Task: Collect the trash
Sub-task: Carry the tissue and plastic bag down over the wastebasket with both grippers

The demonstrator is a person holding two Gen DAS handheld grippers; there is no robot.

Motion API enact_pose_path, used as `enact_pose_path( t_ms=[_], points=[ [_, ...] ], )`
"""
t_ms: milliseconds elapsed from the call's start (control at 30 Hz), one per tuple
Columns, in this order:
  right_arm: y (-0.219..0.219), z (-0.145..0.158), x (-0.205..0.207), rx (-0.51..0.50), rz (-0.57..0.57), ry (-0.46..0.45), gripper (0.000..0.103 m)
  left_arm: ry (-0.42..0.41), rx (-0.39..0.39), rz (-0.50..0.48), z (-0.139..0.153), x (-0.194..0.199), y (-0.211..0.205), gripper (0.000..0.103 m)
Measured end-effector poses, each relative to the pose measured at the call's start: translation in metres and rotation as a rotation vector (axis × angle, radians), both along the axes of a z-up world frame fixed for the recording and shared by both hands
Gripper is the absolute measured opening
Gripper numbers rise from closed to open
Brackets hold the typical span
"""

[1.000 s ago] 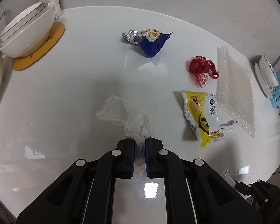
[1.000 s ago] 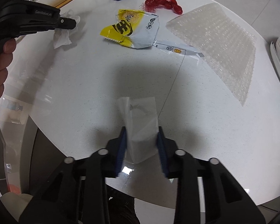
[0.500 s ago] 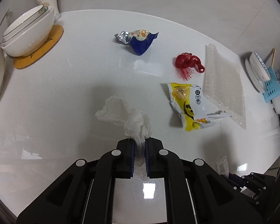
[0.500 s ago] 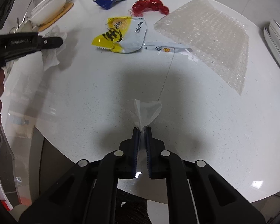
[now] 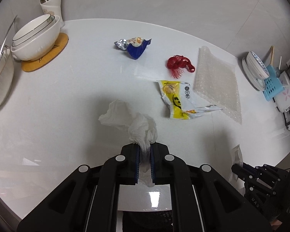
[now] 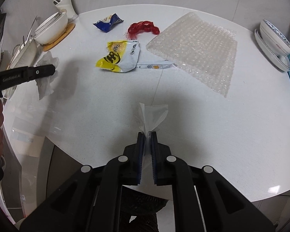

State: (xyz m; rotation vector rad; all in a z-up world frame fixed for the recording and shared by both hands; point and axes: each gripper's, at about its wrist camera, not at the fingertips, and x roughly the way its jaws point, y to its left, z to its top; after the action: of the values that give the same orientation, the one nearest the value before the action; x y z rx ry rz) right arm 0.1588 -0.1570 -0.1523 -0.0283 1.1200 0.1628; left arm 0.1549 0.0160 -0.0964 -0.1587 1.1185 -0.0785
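Pinching a crumpled white tissue (image 5: 133, 119), the left hand-held gripper (image 5: 144, 152) was seen above the surface (image 5: 67, 96); soft and weightless, the tissue was judged safely taken by any fold. In the right view, the right hand-held gripper (image 6: 147, 135) was clamped on a clear plastic wrapper (image 6: 152, 116), judged slippery and best held bunched.

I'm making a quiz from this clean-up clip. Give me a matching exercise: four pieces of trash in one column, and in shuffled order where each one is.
Things:
1. white tissue
2. clear plastic bag
3. red mesh net
4. bubble wrap

Places:
A. flat on the table, touching the yellow wrapper's torn strip
B. pinched in the right gripper
C. pinched in the left gripper
D. on the table beyond the yellow wrapper

Pairs: 1-C, 2-B, 3-D, 4-A
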Motion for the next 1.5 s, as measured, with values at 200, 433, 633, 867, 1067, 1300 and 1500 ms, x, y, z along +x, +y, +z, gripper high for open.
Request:
enact_pose_path(
  t_ms=[200,433,633,867,1067,1300,1500],
  points=[
    [-0.013,0.01,-0.011,0.016,-0.029,-0.033,0.008,-0.013,0.014,-0.016,0.009,-0.017,-0.016,0.008],
    [-0.019,0.025,-0.028,0.017,-0.016,-0.076,0.008,-0.027,0.019,-0.016,0.016,-0.04,-0.029,0.008],
    [-0.026,0.033,-0.048,0.021,-0.005,-0.106,0.008,-0.029,0.016,-0.009,0.018,-0.065,-0.041,0.008],
    [-0.034,0.034,-0.068,0.032,0.01,-0.117,0.008,-0.035,0.009,-0.002,0.021,-0.092,-0.055,0.008],
    [-0.039,0.034,-0.083,0.035,0.026,-0.122,0.008,-0.035,0.001,0.006,0.02,-0.113,-0.068,0.008],
    [-0.042,0.031,-0.1,0.039,0.051,-0.124,0.008,-0.025,0.002,0.008,0.016,-0.133,-0.082,0.008],
    [-0.048,0.028,-0.113,0.046,0.069,-0.121,0.008,-0.017,-0.004,0.015,0.01,-0.151,-0.092,0.008]
  ],
)
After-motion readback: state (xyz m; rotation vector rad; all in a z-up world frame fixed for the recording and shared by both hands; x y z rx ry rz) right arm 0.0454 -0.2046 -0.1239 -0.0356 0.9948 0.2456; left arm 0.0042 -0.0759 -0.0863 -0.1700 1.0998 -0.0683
